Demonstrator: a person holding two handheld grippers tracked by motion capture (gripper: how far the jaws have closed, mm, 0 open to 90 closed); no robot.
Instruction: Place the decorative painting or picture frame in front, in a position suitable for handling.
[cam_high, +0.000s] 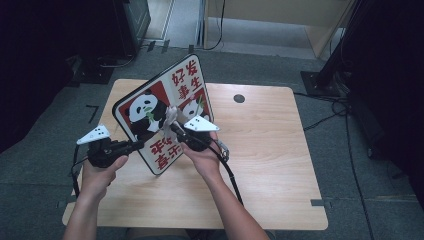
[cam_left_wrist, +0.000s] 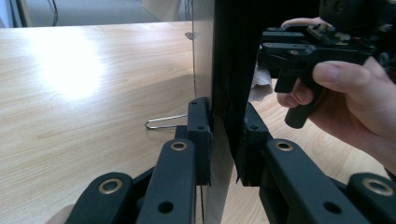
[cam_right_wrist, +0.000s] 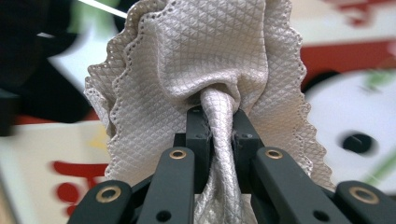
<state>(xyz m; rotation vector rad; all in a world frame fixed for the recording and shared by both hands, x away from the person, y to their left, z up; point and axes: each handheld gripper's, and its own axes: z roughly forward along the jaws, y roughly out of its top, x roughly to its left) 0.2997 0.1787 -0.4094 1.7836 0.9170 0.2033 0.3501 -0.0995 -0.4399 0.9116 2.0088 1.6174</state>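
Observation:
A board (cam_high: 150, 107) printed with pandas and red characters stands tilted on edge on the wooden table (cam_high: 270, 150). My left gripper (cam_high: 136, 145) is shut on the board's lower left edge; in the left gripper view its jaws (cam_left_wrist: 226, 122) clamp the dark edge of the board (cam_left_wrist: 229, 56). My right gripper (cam_high: 173, 126) is shut on a bunched beige cloth (cam_high: 170, 116) held against the board's printed face. The right gripper view has the gripper (cam_right_wrist: 220, 123) pinching a twisted fold of the cloth (cam_right_wrist: 205, 51), with the blurred board (cam_right_wrist: 355, 93) behind it.
A thin wire loop (cam_left_wrist: 163, 122) lies on the table by the board's back side. A round cable hole (cam_high: 239, 98) sits near the table's far edge. Dark equipment and cables (cam_high: 345, 107) surround the table on the grey floor.

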